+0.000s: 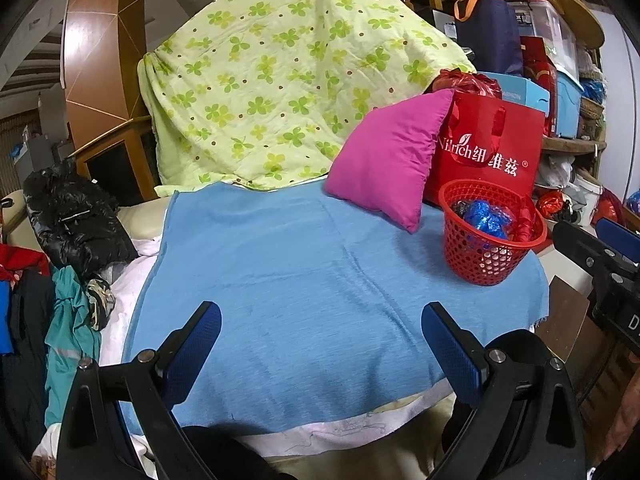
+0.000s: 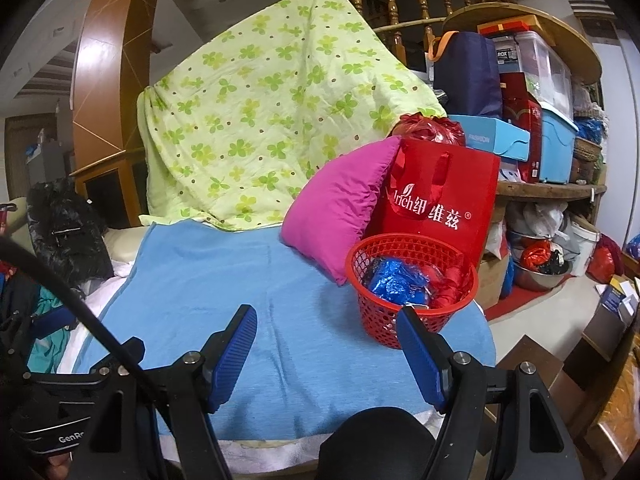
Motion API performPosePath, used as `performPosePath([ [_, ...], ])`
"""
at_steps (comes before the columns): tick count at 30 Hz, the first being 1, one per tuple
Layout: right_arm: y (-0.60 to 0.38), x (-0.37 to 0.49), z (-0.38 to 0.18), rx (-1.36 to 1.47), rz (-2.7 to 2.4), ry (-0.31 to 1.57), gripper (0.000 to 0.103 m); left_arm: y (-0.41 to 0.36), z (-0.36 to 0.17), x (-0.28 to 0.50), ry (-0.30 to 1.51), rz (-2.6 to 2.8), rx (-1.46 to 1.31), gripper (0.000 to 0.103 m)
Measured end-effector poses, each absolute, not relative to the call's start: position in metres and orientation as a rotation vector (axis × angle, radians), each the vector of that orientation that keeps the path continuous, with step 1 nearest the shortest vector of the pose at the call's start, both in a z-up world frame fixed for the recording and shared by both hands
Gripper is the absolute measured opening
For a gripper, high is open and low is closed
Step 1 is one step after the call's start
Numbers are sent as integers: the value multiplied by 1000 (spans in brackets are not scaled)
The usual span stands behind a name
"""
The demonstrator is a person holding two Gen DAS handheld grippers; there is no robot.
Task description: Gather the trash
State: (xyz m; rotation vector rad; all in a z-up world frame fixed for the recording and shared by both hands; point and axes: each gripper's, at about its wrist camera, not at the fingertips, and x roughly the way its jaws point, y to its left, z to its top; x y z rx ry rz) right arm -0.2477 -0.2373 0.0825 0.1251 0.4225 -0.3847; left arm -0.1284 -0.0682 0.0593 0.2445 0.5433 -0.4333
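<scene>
A red mesh basket (image 1: 491, 236) (image 2: 412, 288) stands at the right end of the blue cloth (image 1: 312, 280) (image 2: 280, 320). Crumpled blue foil trash (image 1: 490, 218) (image 2: 394, 282) and red wrappers (image 1: 524, 222) (image 2: 450, 284) lie inside it. My left gripper (image 1: 322, 318) hovers open over the near part of the cloth, nothing between its blue pads. My right gripper (image 2: 328, 324) is also open and holds nothing, its right finger (image 2: 420, 354) just in front of the basket. The right gripper's body shows at the right edge of the left wrist view.
A pink pillow (image 1: 386, 160) (image 2: 340, 204) leans against a red gift bag (image 1: 488, 148) (image 2: 440, 204) behind the basket. A green clover quilt (image 1: 280, 80) (image 2: 260, 128) drapes behind. A black jacket (image 1: 72, 216) and clothes pile at left. Cluttered shelves (image 2: 552, 128) and floor bags sit right.
</scene>
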Motion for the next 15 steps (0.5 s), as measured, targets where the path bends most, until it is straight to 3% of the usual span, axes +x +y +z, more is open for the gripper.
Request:
performPosePath([
  [15,-234,-244,82,117,-385,424,75,-61,54,-123,558,-417,236,100],
])
